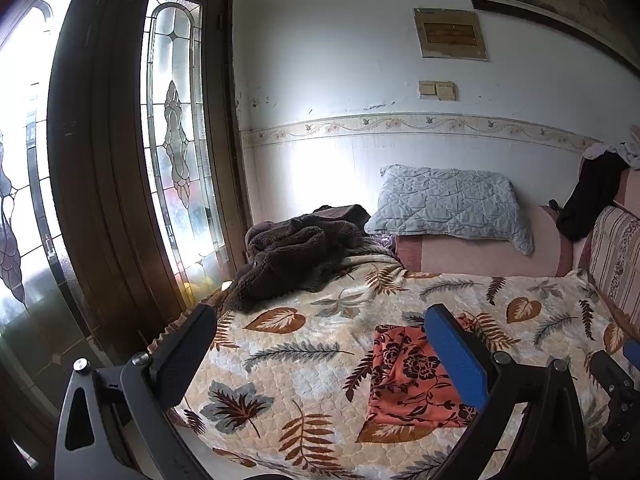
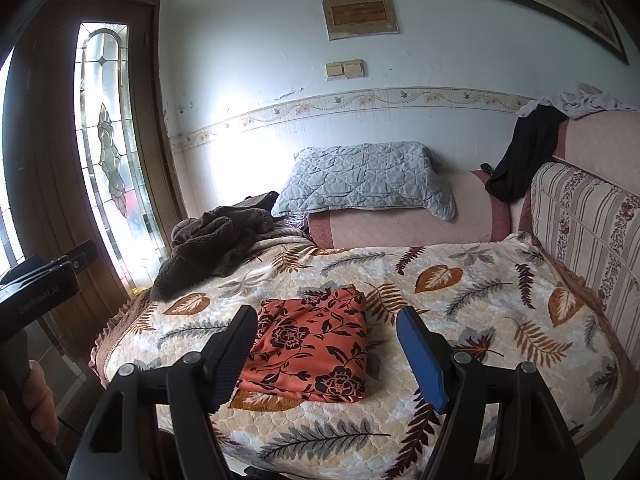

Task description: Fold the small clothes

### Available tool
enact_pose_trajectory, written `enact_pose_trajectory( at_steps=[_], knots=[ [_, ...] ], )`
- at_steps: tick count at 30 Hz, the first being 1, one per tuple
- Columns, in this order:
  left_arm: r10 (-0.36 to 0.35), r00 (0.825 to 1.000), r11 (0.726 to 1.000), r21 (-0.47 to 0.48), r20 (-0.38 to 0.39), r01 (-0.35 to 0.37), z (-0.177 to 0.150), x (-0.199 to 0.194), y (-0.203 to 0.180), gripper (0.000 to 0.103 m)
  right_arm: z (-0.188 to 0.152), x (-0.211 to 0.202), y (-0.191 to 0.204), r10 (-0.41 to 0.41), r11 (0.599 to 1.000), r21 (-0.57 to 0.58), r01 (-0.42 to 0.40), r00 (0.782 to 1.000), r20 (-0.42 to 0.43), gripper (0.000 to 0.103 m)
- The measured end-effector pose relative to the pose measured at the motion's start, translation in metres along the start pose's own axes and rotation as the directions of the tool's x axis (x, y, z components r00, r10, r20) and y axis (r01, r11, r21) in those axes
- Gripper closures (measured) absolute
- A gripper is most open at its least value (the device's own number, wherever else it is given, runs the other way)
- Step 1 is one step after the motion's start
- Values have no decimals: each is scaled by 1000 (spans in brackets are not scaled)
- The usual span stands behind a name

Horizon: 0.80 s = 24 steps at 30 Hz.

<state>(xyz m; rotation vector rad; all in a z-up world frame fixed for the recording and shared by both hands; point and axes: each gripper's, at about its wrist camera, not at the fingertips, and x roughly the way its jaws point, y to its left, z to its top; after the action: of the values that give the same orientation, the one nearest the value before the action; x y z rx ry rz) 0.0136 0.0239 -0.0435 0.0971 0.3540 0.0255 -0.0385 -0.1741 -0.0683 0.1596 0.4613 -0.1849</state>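
A: How far along was the folding?

B: It looked nearly done, by my reading. The orange floral garment (image 2: 308, 344) lay as a compact folded rectangle on the leaf-print bedspread (image 2: 460, 300), just ahead of the right gripper (image 2: 326, 354) and framed between its 2 fingers.

A: Was either gripper holding it?

B: No. The right gripper's fingers were spread wide with nothing between them, and they stood clear of the cloth. The left gripper (image 1: 320, 356) was spread too, empty, with the garment ahead and toward its blue right finger.

A: Anything left?

B: Possibly the brown fleece garment (image 2: 216, 248), heaped unfolded farther ahead to the left, if it counted as small clothes.
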Motion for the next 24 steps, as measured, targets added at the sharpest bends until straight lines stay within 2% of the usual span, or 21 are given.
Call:
enact_pose_trajectory(
  at_steps=[24],
  knots=[
    [-17,1000,1000,21,9,17,1,-5,-5,0,0,-3,-2,3,1000,3,-3,1000,3,28]
  ],
)
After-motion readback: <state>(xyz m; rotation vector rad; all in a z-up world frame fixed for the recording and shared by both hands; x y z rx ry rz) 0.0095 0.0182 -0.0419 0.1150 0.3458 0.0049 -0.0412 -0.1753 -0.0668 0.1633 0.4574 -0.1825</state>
